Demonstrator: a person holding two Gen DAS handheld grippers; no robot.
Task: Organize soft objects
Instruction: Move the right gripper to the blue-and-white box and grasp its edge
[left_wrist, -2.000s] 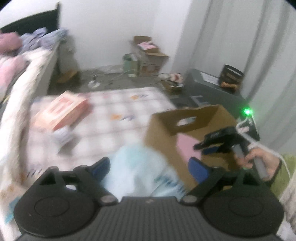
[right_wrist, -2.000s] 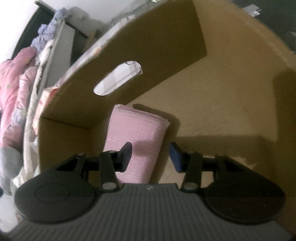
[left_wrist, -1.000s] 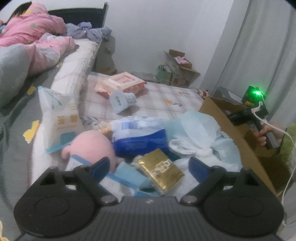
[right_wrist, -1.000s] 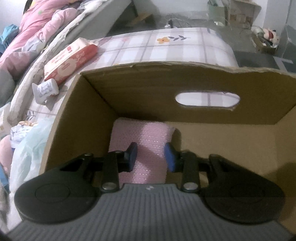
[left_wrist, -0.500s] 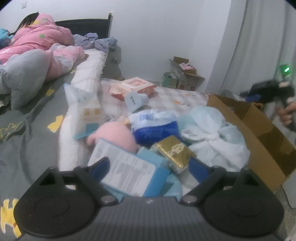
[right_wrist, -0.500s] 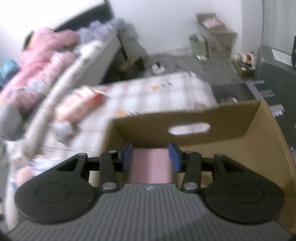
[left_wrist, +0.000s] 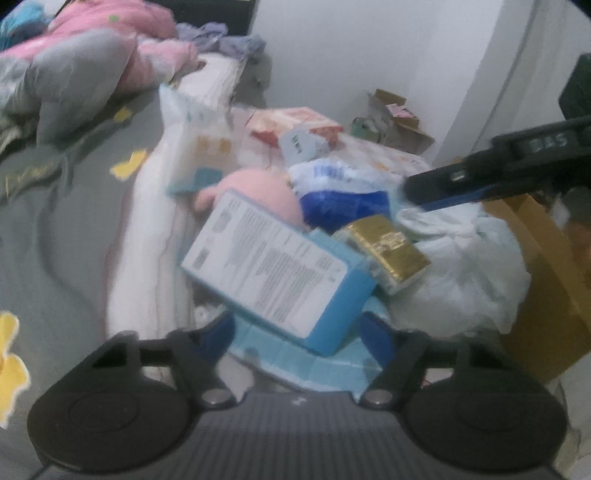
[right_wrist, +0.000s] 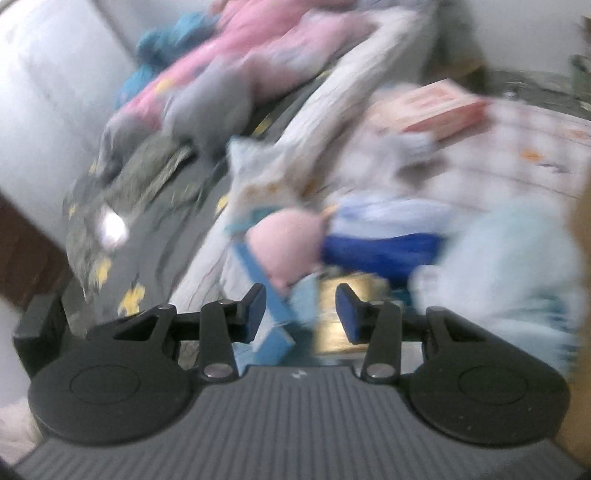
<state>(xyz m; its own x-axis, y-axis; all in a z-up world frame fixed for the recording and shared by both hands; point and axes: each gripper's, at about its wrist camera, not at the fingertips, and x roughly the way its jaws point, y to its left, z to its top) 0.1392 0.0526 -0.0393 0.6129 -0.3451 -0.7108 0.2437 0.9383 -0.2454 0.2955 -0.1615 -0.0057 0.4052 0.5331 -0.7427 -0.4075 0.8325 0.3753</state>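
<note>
Most of the pile is still sitting on the bed (left_wrist: 66, 229) beside the cardboard box (left_wrist: 546, 266). Left tool (left_wrist: 297, 328) has just been closing around the blue packet (left_wrist: 280, 269), not pinching yet; right tool (right_wrist: 299, 308) is hanging open, empty, over the pile.

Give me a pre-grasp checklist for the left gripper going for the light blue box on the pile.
1. Left gripper jaws apart, just been closing, nothing pinched: ok.
2. Light blue box between the jaws: ok, its near end sits there.
3. Box free to lift: not ok, gold packet leans on it.
4. Right gripper clear of the path: cannot tell, it hangs over the pile.
5. Cardboard box in view beside the pile: ok.
6. Image sharp: not ok, right wrist view blurred.
</note>
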